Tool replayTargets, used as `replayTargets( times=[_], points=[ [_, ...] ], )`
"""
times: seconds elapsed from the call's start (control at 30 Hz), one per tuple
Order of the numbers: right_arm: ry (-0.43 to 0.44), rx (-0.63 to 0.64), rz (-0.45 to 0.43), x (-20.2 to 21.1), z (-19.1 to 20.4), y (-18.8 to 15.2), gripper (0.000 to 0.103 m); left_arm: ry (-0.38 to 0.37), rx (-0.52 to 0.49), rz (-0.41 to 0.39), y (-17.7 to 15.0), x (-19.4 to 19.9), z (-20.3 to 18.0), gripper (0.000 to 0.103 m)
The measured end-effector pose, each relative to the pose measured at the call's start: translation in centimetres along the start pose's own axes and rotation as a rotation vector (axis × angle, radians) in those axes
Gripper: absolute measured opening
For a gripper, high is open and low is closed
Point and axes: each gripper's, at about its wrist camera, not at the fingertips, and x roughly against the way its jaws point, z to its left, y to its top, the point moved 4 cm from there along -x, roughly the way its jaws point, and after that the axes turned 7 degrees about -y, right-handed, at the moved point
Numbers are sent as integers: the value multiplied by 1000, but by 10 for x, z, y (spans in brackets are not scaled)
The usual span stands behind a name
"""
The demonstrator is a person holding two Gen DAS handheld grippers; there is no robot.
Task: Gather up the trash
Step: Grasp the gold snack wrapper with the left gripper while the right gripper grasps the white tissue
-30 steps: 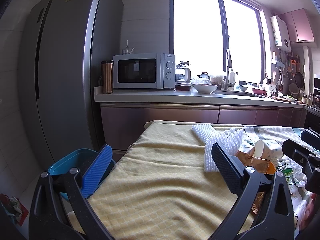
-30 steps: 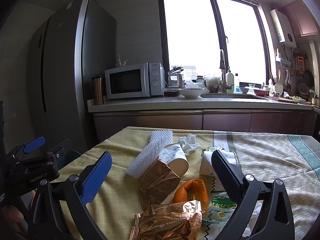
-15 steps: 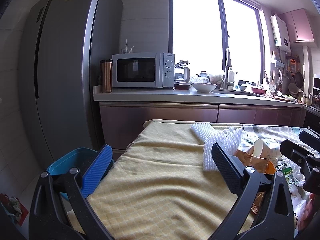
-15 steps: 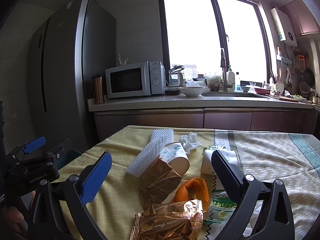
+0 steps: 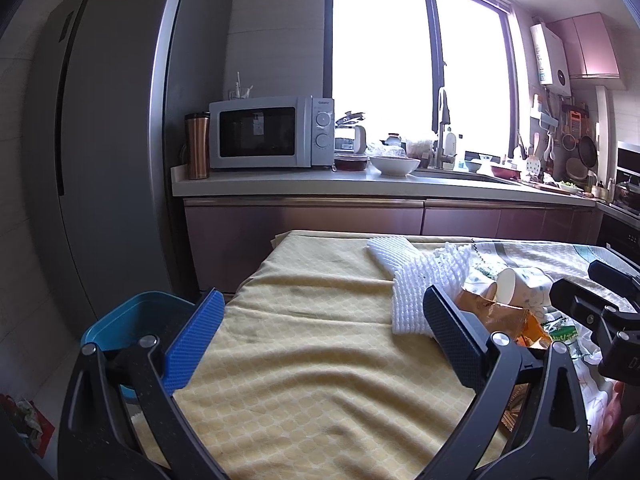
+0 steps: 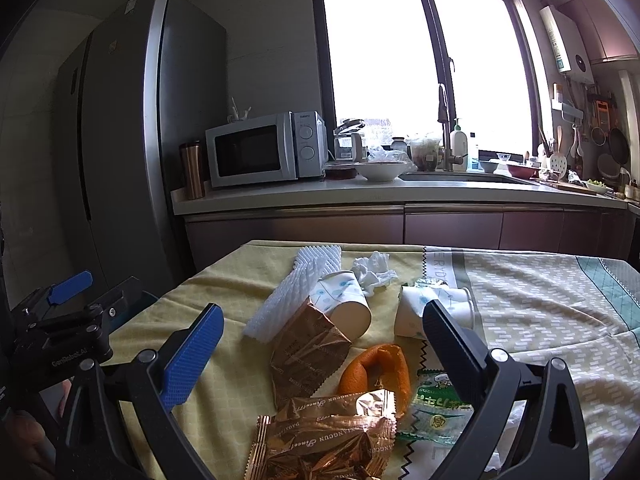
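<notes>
Right gripper [image 6: 320, 332]: jaws spread wide, nothing between them, held above the near part of the table [image 6: 532, 304]. Trash lies in a loose heap under and ahead of it on the cloth. Nearest: a crumpled gold wrapper [image 6: 320, 436], touching an orange peel [image 6: 380, 368] just behind it. A green sachet [image 6: 436, 404] lies right of the peel. A brown foil bag [image 6: 308, 344] leans against a paper cup [image 6: 344, 300] tipped on its side, mouth toward the camera; the inside looks empty. A second paper cup [image 6: 412, 312], also on its side, lies to the right, partly behind the right finger. Small white tubs [image 6: 464, 304] sit just beyond it; contents cannot be told. Behind the cups: a crumpled tissue [image 6: 372, 272] and a white foam net sleeve [image 6: 292, 296] stretched along the left of the heap.

Left gripper [image 5: 320, 324]: jaws also wide apart and empty, held over bare yellow cloth at the table's left end, the heap off to its right. Foam sleeve [image 5: 416, 280] lies just ahead of its right finger.

Blue bin [image 5: 132, 320] stands on the floor by the table's left corner, partly hidden by the left finger; what shows of its inside looks bare.

Counter beyond: a microwave [image 5: 272, 132], a steel mug [image 5: 197, 144], a white bowl [image 5: 394, 165]; its contents are not visible.
</notes>
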Motion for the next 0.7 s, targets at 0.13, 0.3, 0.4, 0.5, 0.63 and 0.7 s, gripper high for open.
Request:
replayTargets(
  times=[0.13, 0.3, 0.4, 0.5, 0.63, 0.7],
  points=[
    [11, -20, 38, -4, -9, -5, 96, -39, -20, 22, -3, -5, -10, 98],
    [-3, -43, 90, -4, -27, -16, 96, -102, -69, 58, -12, -12, -28, 98],
    [-32, -64, 119, -3, -42, -23, 95, -142, -78, 82, -17, -16, -37, 98],
    [-51, -89, 150, -4, -57, -30, 90, -193, -87, 104, -22, -19, -48, 98],
    [-67, -113, 187, -7, -72, -39, 87, -313, -121, 144, -30, -20, -67, 98],
    [-71, -135, 203, -10, -79, -41, 87, -377, -147, 170, -36, -20, -78, 98]
  ],
)
